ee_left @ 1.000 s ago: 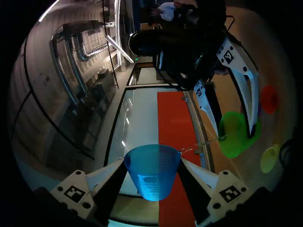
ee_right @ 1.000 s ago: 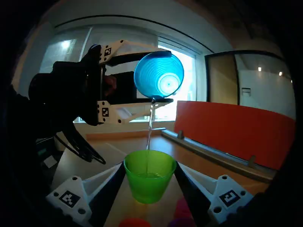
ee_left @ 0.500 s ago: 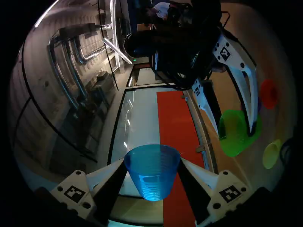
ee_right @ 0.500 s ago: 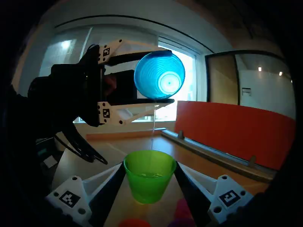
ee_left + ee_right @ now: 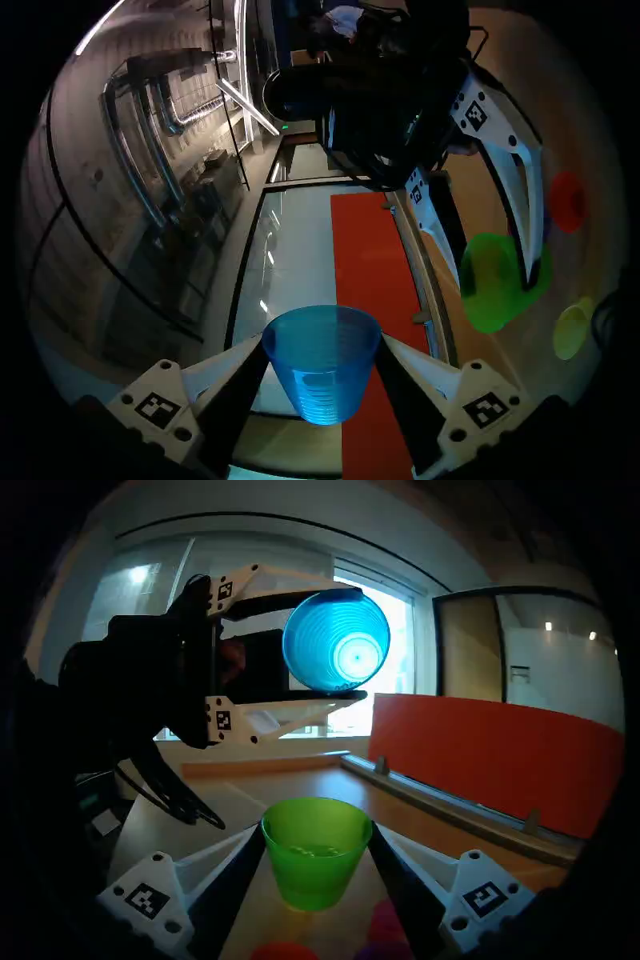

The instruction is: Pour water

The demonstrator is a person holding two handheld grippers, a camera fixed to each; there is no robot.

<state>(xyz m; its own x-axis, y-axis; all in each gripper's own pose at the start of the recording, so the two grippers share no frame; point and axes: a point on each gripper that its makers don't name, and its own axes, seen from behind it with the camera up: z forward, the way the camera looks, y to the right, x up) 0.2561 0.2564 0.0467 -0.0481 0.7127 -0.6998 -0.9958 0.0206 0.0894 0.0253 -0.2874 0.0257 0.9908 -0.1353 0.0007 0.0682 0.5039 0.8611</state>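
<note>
**Blue cup tipped above green cup, both gripped**

In the left gripper view, the left gripper (image 5: 322,346) pinches the blue cup (image 5: 322,380) between both fingers, with an orange panel (image 5: 368,256) behind it. Farther right, the right gripper (image 5: 496,276) clasps the green cup (image 5: 488,296). A red cup (image 5: 568,200) and a yellow cup (image 5: 571,328) stand beyond it on the wooden table (image 5: 484,204). In the right gripper view, the blue cup lies tipped on its side, above and apart from the upright green cup, which holds a little water (image 5: 316,850).
</note>
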